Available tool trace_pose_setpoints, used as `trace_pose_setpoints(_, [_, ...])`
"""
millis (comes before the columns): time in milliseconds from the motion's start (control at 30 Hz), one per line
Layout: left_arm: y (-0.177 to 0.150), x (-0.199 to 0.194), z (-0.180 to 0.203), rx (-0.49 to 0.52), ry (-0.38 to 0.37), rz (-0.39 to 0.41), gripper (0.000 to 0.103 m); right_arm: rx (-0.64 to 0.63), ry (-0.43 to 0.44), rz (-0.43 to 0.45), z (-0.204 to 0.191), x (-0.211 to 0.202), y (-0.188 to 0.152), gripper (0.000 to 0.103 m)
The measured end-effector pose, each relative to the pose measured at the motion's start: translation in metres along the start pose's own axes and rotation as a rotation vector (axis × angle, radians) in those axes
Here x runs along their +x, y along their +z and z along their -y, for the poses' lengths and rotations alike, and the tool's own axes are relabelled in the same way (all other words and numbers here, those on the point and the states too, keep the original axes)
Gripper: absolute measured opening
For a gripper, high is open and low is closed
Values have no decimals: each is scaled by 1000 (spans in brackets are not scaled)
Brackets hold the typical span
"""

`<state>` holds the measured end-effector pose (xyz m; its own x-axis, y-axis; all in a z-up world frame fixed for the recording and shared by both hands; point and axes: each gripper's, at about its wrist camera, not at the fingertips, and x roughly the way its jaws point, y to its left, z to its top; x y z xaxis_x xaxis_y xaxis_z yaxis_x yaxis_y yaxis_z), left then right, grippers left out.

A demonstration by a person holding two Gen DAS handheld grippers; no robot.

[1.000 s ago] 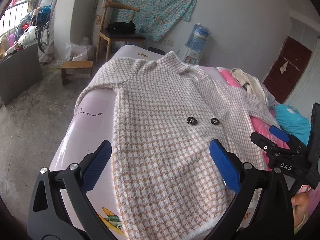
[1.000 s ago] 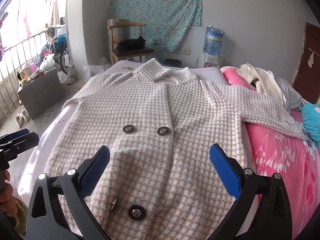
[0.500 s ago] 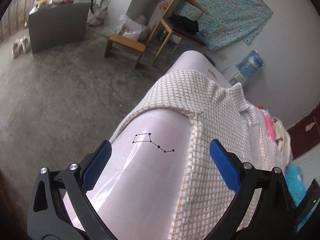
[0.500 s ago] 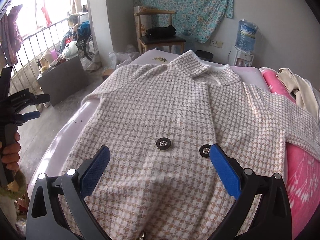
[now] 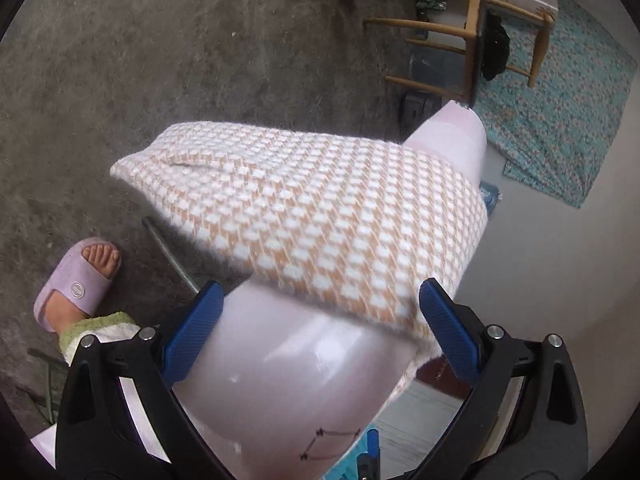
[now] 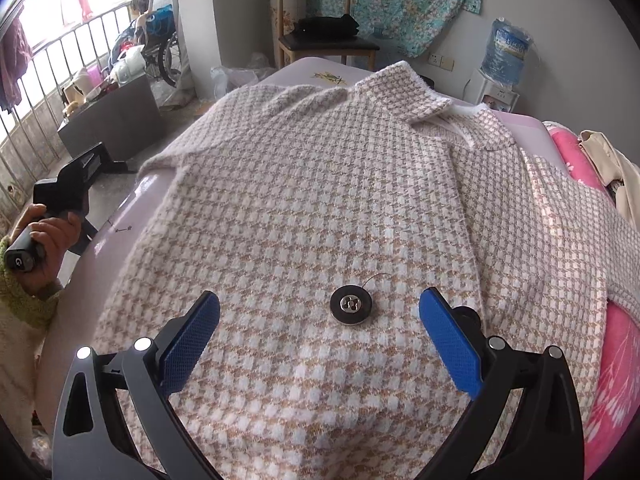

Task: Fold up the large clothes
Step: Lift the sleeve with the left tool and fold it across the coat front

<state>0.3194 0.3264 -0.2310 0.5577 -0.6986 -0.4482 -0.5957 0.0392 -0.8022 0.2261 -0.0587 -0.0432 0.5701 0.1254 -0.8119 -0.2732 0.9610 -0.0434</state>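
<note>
A beige-and-white houndstooth coat (image 6: 340, 200) lies spread face up on a pale pink bed (image 6: 132, 200), collar at the far end. Its left sleeve (image 5: 312, 216) hangs over the bed's side, seen in the left wrist view. My left gripper (image 5: 320, 328) is open and empty, tilted down over the bed edge just short of that sleeve. The person's hand holds it at the bed's left side in the right wrist view (image 6: 72, 184). My right gripper (image 6: 320, 336) is open and empty, low over the coat's front, with a black button (image 6: 351, 305) between its fingers.
A wooden chair (image 6: 320, 36) with a dark bundle stands beyond the bed's head, a water bottle (image 6: 506, 52) to its right. A pink floral quilt (image 6: 616, 360) with other clothes lies at the right. The person's slippered foot (image 5: 80, 280) stands on the concrete floor.
My left gripper has swung left off the coat's front and tipped down over the bed's side towards the hanging sleeve. My right gripper has moved forward and lower over the coat.
</note>
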Motion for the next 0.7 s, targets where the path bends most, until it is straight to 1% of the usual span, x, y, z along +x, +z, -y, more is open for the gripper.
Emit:
trace_pose_setpoints(100, [16, 20, -14, -61, -14, -44, 95, 7, -12, -7, 0, 9, 3, 97])
trace_pose_setpoints(133, [20, 27, -17, -72, -8, -55, 95, 10, -17, -7, 0, 11, 4, 97])
trace_pose_setpoints(200, [25, 34, -18, -78, 9, -44, 93, 20, -28, -13, 3, 16, 5, 97])
trace_pose_setpoints(233, [28, 34, -15, -72, 16, -36, 84, 29, -32, -17, 5, 19, 6, 97])
trace_pose_setpoints(267, [30, 34, -13, -69, 27, -21, 78, 39, -34, -20, 7, 21, 6, 97])
trace_pose_setpoints(300, [33, 35, -14, -74, 40, -11, 68, 46, -35, -22, 9, 22, 6, 97])
trace_pose_setpoints(333, [39, 35, -11, -83, 52, -6, 55, 52, -37, -24, 11, 24, 6, 97])
trace_pose_setpoints(367, [44, 35, -11, -91, 67, 1, 49, 54, -41, -24, 12, 25, 7, 97])
trace_pose_setpoints(433, [54, 31, -9, -89, 108, 29, 20, 60, -48, -22, 14, 27, 8, 97])
trace_pose_setpoints(467, [55, 25, -7, -68, 131, 58, 18, 64, -50, -21, 15, 27, 8, 97])
trace_pose_setpoints(500, [55, 17, -3, -28, 152, 90, 14, 68, -49, -20, 17, 27, 9, 97])
trace_pose_setpoints(533, [53, 9, 10, 31, 193, 142, 12, 71, -48, -16, 19, 26, 9, 97])
trace_pose_setpoints(567, [49, -1, 29, 113, 249, 205, 12, 73, -49, -11, 20, 25, 10, 97])
trace_pose_setpoints(633, [30, -23, 76, 302, 366, 354, 10, 72, -53, 5, 22, 20, 10, 97])
trace_pose_setpoints(700, [-6, -37, 132, 539, 507, 521, 9, 71, -59, 20, 25, 15, 9, 97])
